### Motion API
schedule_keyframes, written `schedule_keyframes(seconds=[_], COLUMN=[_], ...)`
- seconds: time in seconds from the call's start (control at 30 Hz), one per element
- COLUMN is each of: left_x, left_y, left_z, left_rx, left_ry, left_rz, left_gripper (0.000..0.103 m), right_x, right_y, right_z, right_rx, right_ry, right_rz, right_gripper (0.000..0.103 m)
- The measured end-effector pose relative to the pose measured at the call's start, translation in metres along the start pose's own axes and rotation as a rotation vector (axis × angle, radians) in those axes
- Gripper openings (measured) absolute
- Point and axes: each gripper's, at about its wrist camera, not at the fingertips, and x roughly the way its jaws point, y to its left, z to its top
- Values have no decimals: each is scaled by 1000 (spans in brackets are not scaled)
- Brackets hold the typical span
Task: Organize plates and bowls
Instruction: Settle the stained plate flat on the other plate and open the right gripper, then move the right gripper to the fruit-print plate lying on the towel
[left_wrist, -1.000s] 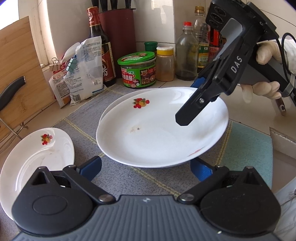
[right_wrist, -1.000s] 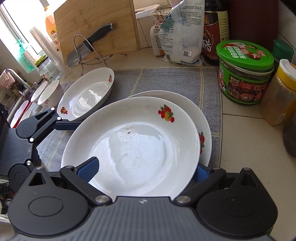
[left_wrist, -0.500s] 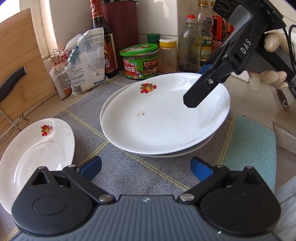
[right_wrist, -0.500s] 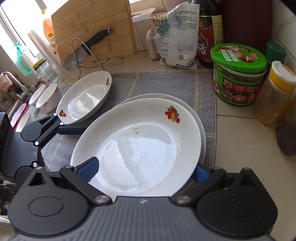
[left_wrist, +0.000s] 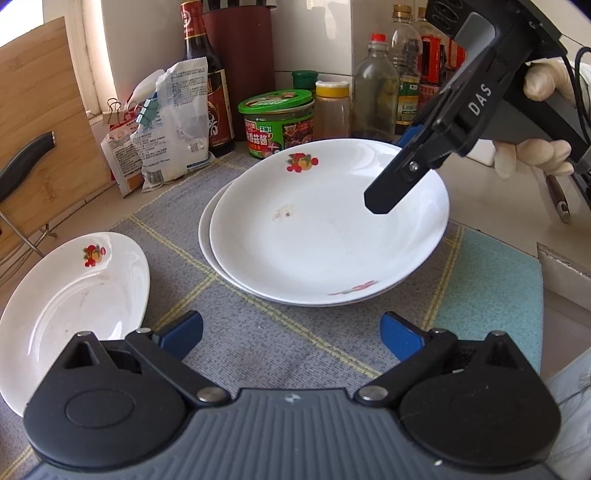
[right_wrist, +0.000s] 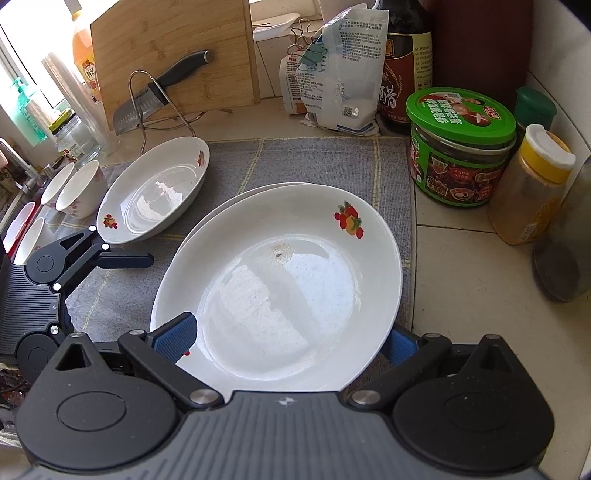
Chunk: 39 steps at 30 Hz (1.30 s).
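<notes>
A white top plate (left_wrist: 314, 240) (right_wrist: 280, 288) with a fruit print lies nested on a second lower plate (left_wrist: 206, 236) (right_wrist: 229, 197) on the grey mat. My right gripper (left_wrist: 391, 170) (right_wrist: 286, 338) straddles its near rim, one finger over the inside and the other under the outside, and holds it. An oval white dish (left_wrist: 74, 295) (right_wrist: 155, 192) lies on the mat to the left. My left gripper (left_wrist: 291, 328) hovers open over the mat between the dish and the stack, with nothing in it.
A green-lidded jar (left_wrist: 277, 122), sauce bottles (left_wrist: 376, 88) and clipped bags (left_wrist: 170, 125) line the back wall. A cutting board with a knife (right_wrist: 162, 88) stands at the left. Small bowls (right_wrist: 81, 188) sit past the oval dish. A cyan cloth (left_wrist: 491, 288) lies to the right.
The right gripper has lowered the top plate onto the lower plate and squared it up. The left gripper has drawn back slightly, still open.
</notes>
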Motion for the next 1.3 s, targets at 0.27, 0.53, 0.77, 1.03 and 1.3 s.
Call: schedule_keyframes(seconds=[0.27,0.53,0.77,1.03,1.3], left_x=[-9,-28,-50,-77,-94], left_y=[-4,-8,-3,9,12], left_z=[-4,-6,-6,-19,-38], left_rx=[-7,-42,-149,-344,-512], left_ry=[-14,-45,-55,-52,6], left_rz=[7,56,188,374,522], left_gripper=[101,101,102,102,102], right_x=[-4,-26,-20,-3,16], right_y=[5,28,63,97,117], right_z=[2,7,9,17,30], right_rx=[-2,-103,-183,-318,-392], right_ry=[8,-105,-173,-204,-196], right_rz=[-105,-176,-119,-64,63], right_gripper=[103,103,103,103,103])
